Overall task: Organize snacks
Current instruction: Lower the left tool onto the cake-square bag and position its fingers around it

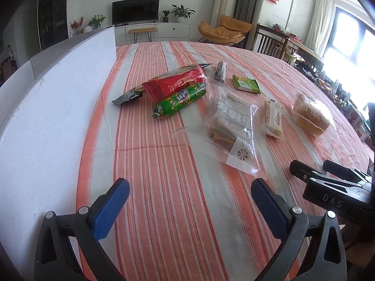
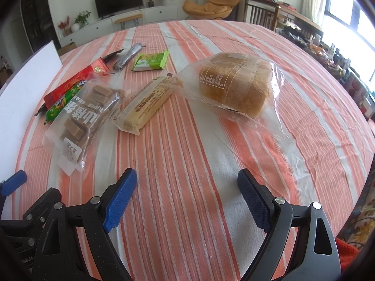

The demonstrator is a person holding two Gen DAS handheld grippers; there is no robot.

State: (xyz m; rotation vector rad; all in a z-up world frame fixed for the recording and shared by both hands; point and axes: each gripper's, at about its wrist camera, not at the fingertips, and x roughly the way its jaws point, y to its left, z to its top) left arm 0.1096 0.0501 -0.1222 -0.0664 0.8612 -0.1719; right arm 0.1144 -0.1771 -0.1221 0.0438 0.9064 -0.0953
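Snacks lie on the striped tablecloth (image 1: 164,199). A red packet (image 1: 174,84) and a green sausage (image 1: 179,100) lie by a dark wrapper (image 1: 127,97). A clear bag of brown cubes (image 1: 230,124), a beige bar (image 1: 273,118) and bagged bread (image 1: 310,114) lie to the right. A small green packet (image 1: 246,83) and a dark stick (image 1: 220,71) lie farther back. My left gripper (image 1: 189,194) is open and empty, short of the snacks. My right gripper (image 2: 187,187) is open and empty, below the bread (image 2: 234,83) and the beige bar (image 2: 145,104).
A white foam board (image 1: 51,117) stands along the table's left side. The table's right edge (image 2: 365,171) drops off beside my right gripper. The right gripper's body (image 1: 332,187) shows in the left wrist view. Chairs and a TV stand lie beyond the table.
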